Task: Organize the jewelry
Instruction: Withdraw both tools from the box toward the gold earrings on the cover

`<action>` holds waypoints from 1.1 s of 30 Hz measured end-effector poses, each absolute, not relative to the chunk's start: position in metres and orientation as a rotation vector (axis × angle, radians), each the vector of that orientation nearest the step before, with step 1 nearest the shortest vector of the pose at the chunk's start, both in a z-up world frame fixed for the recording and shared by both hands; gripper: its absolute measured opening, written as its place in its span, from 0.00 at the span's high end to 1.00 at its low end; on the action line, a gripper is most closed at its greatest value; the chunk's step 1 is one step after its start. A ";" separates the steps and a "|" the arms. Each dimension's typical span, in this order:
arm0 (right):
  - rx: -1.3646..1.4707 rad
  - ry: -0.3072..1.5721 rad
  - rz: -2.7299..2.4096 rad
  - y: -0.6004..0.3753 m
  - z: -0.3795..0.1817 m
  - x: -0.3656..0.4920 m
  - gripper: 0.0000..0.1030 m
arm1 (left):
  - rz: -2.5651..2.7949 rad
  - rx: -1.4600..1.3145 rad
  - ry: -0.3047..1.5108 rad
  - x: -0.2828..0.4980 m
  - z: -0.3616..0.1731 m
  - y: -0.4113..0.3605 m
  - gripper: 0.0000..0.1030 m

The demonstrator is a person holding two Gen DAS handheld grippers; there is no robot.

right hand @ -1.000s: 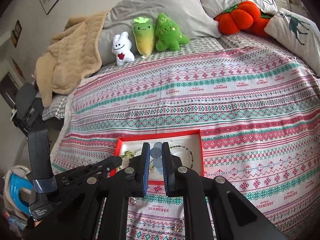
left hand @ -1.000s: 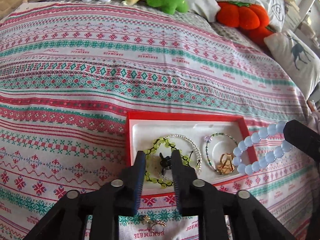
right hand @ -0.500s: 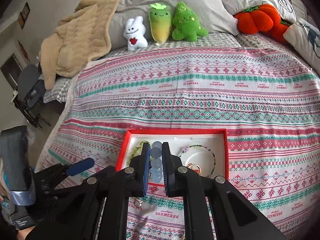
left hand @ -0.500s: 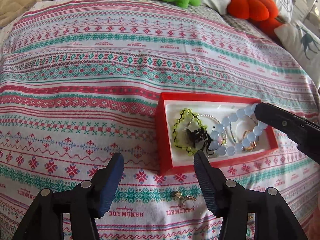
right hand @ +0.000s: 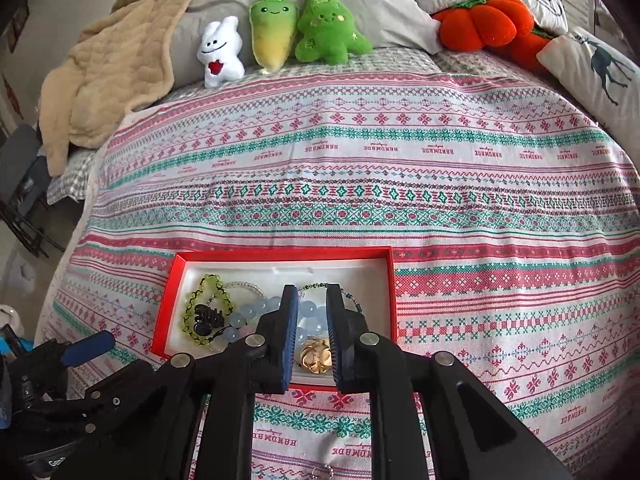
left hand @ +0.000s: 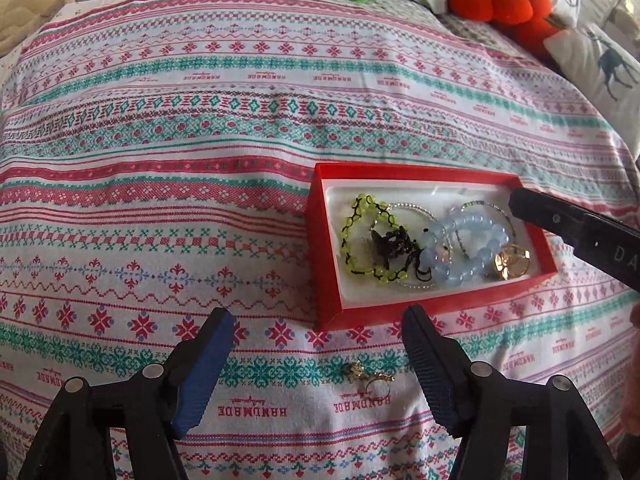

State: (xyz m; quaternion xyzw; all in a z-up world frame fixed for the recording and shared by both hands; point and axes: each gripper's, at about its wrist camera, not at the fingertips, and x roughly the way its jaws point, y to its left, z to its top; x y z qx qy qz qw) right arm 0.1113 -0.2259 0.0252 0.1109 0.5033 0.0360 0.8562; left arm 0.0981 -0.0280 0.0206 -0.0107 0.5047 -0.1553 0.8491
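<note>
Blue bracelet [left hand: 470, 246] now in red box [left hand: 432, 308] on patterned bedspread [left hand: 240, 140] w/ plushies.

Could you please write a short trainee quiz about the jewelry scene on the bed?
1. True or false: the pale blue bead bracelet lies inside the red box.
2. What lies on the patterned bedspread in front of the box? A) small gold rings B) a watch C) a comb
3. Which gripper has the wider gap, left gripper or right gripper?

Key: 1 true. 2 A. 3 left.
</note>
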 end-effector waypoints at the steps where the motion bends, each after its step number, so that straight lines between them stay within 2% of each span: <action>1: 0.236 1.056 0.082 -0.227 0.027 0.109 0.66 | -0.323 -0.023 1.067 0.097 0.021 -0.028 0.26; 2: 0.237 1.054 0.088 -0.227 0.030 0.106 0.55 | -0.320 -0.024 1.071 0.096 0.022 -0.028 0.24; 3: 0.233 1.050 0.095 -0.227 0.033 0.103 0.50 | -0.321 -0.025 1.074 0.095 0.022 -0.028 0.23; 15: 0.131 1.115 0.098 -0.224 0.041 0.061 0.41 | -0.317 0.015 1.094 0.072 0.023 -0.024 0.13; 25: 0.124 1.262 0.080 -0.235 0.019 0.032 0.37 | -0.335 0.038 1.115 0.053 0.015 -0.022 0.11; 33: 0.042 1.277 0.079 -0.239 0.011 0.015 0.33 | -0.362 0.058 1.109 0.040 0.006 -0.024 0.11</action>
